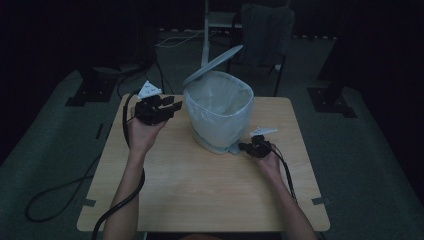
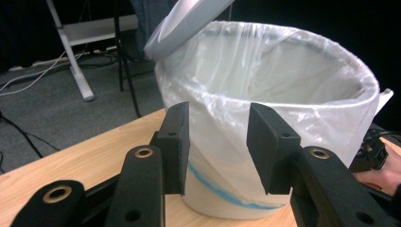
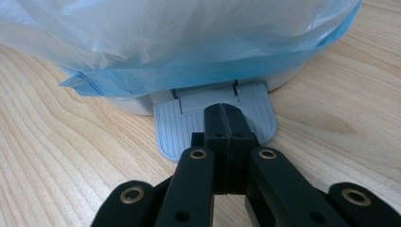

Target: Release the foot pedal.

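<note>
While lid (image 1: 214,64) tilts up | right hand-held gripper (image 3: 226,118) clenched, seemingly pressing pedal (image 3: 213,118) | left (image 2: 217,142) released

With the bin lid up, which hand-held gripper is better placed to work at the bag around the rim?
Left. The left hand-held gripper has open jaws facing the bag near the rim. The right hand-held gripper is shut, low down with its tips over the pedal, apparently keeping the lid raised.

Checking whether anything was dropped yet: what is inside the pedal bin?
The pedal bin holds a clear plastic liner folded over its rim; its upper inside shows no item. Its bottom is hidden by the wall and liner folds.
</note>
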`<move>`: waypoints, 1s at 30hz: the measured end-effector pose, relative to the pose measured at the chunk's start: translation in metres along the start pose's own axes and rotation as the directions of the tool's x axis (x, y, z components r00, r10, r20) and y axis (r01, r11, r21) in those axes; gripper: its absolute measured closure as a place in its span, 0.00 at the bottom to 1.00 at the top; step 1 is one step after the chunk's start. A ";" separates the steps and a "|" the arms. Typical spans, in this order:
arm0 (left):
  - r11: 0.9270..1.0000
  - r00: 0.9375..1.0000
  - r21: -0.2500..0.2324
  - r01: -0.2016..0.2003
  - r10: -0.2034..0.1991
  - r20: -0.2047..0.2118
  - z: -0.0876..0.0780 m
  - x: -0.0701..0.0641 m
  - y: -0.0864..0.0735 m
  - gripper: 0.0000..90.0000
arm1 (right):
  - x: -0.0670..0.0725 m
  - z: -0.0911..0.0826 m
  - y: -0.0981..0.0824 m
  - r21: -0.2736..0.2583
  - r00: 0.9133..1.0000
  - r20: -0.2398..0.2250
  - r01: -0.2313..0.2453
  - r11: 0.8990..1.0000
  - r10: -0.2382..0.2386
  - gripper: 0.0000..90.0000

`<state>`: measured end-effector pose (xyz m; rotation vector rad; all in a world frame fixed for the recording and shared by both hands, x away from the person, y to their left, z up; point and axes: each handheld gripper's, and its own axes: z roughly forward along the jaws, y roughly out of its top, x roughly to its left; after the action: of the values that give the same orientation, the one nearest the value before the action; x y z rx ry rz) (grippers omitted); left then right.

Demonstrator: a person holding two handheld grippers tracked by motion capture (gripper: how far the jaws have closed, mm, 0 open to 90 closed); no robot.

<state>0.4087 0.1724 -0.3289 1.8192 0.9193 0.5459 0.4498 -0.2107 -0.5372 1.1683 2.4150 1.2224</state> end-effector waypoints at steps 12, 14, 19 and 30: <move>0.999 0.999 0.024 0.036 -0.036 -0.007 0.002 0.009 -0.016 0.63 | 0.003 0.000 0.002 0.010 1.000 0.018 0.012 1.000 -0.012 1.00; 0.999 0.999 0.028 0.038 -0.038 -0.008 0.002 0.009 -0.018 0.63 | 0.003 0.000 0.002 0.011 1.000 0.017 0.007 1.000 -0.008 1.00; 0.998 0.999 0.029 0.048 -0.047 -0.012 0.002 0.013 -0.022 0.63 | 0.003 0.000 0.004 0.018 1.000 0.018 0.012 1.000 -0.012 1.00; 0.997 0.998 0.034 0.066 -0.066 -0.023 -0.003 0.020 -0.032 0.63 | 0.004 -0.015 0.010 -0.021 0.996 0.078 0.045 0.999 -0.043 1.00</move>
<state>0.4081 0.1974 -0.3578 1.8104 1.0060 0.5124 0.4459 -0.2133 -0.5191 1.1283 2.3511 1.1664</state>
